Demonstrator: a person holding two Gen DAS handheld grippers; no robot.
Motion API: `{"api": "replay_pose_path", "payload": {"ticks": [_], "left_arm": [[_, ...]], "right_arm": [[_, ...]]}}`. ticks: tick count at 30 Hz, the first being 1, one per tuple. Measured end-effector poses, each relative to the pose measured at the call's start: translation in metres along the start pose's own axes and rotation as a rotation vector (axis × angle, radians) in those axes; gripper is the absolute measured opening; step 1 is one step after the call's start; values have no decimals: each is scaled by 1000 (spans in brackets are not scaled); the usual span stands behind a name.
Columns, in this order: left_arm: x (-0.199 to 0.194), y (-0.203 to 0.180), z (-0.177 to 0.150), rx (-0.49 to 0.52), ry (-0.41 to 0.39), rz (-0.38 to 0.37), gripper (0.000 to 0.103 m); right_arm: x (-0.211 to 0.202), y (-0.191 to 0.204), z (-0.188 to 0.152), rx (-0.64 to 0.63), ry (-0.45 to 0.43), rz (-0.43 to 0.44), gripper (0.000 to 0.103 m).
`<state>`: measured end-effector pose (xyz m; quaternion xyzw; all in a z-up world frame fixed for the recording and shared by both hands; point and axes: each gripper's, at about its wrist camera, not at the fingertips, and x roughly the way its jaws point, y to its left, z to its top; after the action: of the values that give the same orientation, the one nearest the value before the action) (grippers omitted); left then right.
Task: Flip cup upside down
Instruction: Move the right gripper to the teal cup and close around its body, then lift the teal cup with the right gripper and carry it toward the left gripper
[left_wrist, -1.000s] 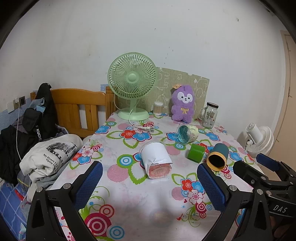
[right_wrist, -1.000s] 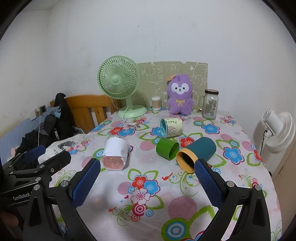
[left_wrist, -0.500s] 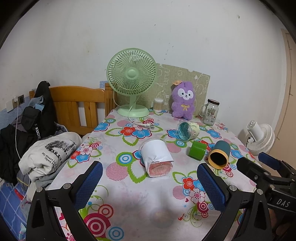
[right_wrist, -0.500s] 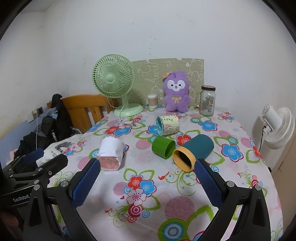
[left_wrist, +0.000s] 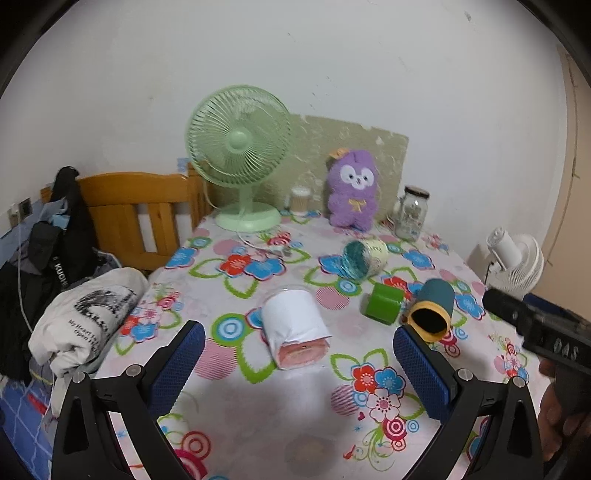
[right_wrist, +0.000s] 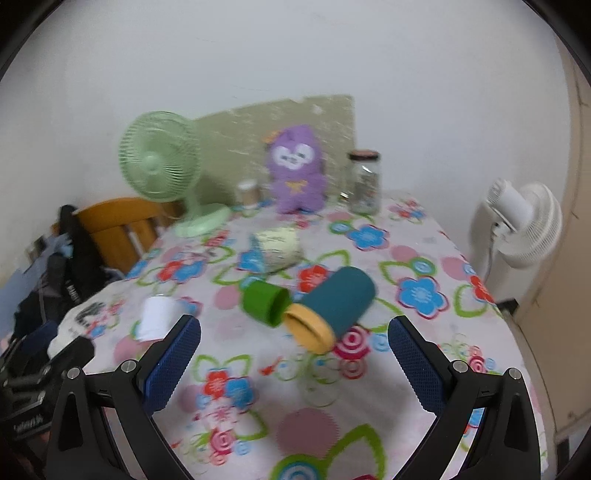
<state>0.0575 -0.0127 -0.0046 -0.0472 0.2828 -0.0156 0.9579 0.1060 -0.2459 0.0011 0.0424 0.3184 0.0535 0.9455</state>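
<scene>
Several cups lie on their sides on the flowered tablecloth (left_wrist: 258, 424). A white cup with a pink inside (left_wrist: 295, 328) lies ahead of my left gripper (left_wrist: 295, 369), which is open and empty. A teal cup with a yellow rim (right_wrist: 332, 306) and a small green cup (right_wrist: 264, 301) lie together ahead of my right gripper (right_wrist: 293, 362), also open and empty. A pale printed cup (right_wrist: 279, 247) lies farther back. The teal cup (left_wrist: 432, 308), green cup (left_wrist: 384, 302) and printed cup (left_wrist: 364, 256) also show in the left wrist view.
At the back stand a green desk fan (left_wrist: 240, 155), a purple plush toy (left_wrist: 352, 188), a glass jar (left_wrist: 412, 212) and a small container (left_wrist: 300, 199). A wooden chair (left_wrist: 136, 214) with clothes (left_wrist: 85, 317) is at the left. A white fan (right_wrist: 524, 225) stands right of the table.
Both grippers have moved forward and closer to the cups. The right view has swung to the right and is blurred by motion. No cup has moved.
</scene>
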Motion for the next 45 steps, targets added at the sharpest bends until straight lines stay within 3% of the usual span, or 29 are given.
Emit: {"api": "replay_pose_path", "payload": {"ticks": [5,13,21,25,29,31,38,45], "left_arm": [[30,-10,-2,52,53,-8,103],[81,-34,5,121,177,-104,103],[104,-56,8,160,206,-132,103],[107,-59,8,174,208,-125,103],[105,-58,8,173,204,-121,103],[101,-57,8,170,201,-123,103],[85,-45,4,133,194,-118,103],[56,-31,-2,96,170,-132,103]], "right_arm": [[47,-27,7,92,106,-69,102],[113,-47,24,172,229,-90,102],[156,-57,32,200,319,-106,102],[173,-57,31,203,382,-74,101],[184,-48,29,194,418,-12,90],[189,-40,28,180,441,17,79],[182,-28,25,159,446,67,73],[135,-15,22,135,402,166,70]]}}
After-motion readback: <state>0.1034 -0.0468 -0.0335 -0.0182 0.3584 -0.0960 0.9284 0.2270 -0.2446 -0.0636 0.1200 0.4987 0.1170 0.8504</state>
